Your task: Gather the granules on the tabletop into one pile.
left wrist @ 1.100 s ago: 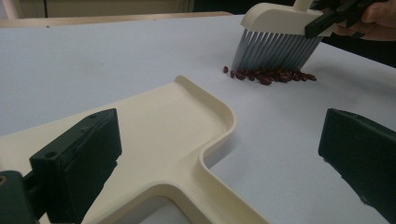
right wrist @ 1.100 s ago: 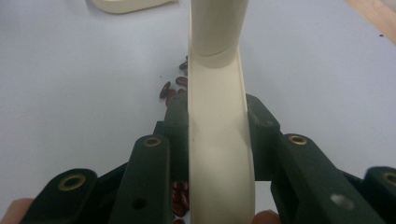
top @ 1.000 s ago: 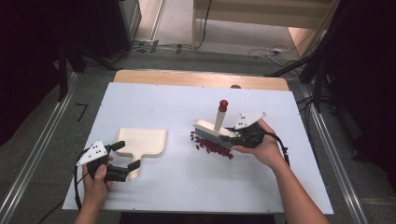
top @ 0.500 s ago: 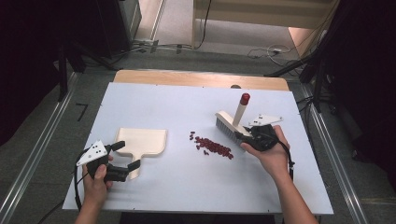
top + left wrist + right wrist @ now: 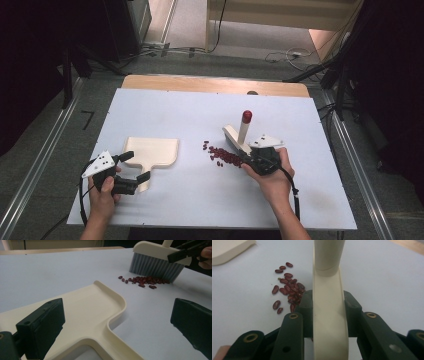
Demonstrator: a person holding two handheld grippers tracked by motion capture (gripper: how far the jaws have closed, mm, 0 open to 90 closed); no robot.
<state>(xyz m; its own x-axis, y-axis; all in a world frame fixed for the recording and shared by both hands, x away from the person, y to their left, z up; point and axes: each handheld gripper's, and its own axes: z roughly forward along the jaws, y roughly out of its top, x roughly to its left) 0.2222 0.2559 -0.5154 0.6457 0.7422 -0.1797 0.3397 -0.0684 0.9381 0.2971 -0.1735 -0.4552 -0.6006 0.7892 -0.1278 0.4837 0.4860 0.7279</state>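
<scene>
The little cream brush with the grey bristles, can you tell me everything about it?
The cream plastic hand brush has a long head, a row of grey bristles and a round handle ending in a red tip. The right gripper clamps its head from both sides. It stands with its bristles on the white table, right behind the dark red beans, handle tilted upward.

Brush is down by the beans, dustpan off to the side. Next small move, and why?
Probably sweep the brush toward the dustpan. The right tool is shut on the brush, whose bristles sit at the far edge of the beans, and bare table lies between the beans and the pan. The left tool sits at the pan's handle.
</scene>
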